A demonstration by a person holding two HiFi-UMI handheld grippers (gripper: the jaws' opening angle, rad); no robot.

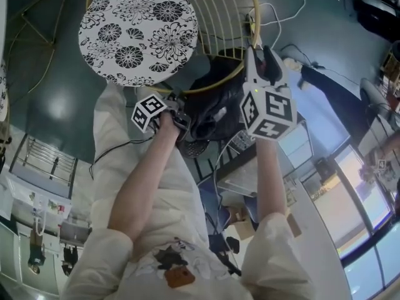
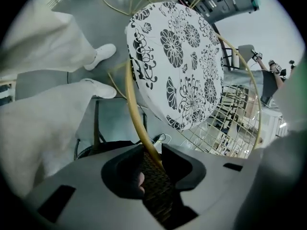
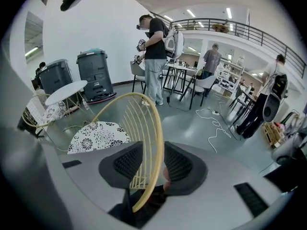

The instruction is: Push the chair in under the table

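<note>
The chair has a gold wire frame and a round black-and-white flowered seat cushion (image 1: pixel 137 30). Its hooped back rim (image 1: pixel 253 17) curves round the cushion. In the head view my left gripper (image 1: pixel 181 108) is at the near left part of the rim and my right gripper (image 1: pixel 262 58) at the right part. In the left gripper view the gold rim (image 2: pixel 136 114) runs between the jaws of the left gripper (image 2: pixel 152 159), which stand open. In the right gripper view the rim (image 3: pixel 156 128) likewise passes between the open jaws of the right gripper (image 3: pixel 152 164). A white round table (image 3: pixel 67 91) stands beyond the chair.
A second chair with a flowered cushion (image 3: pixel 45 111) sits by the table. Two dark bins (image 3: pixel 96 73) stand against the wall. A white cable (image 3: pixel 216 123) lies on the grey floor. Several people stand by tables further off. My own legs and white shoes (image 2: pixel 103 54) are beside the chair.
</note>
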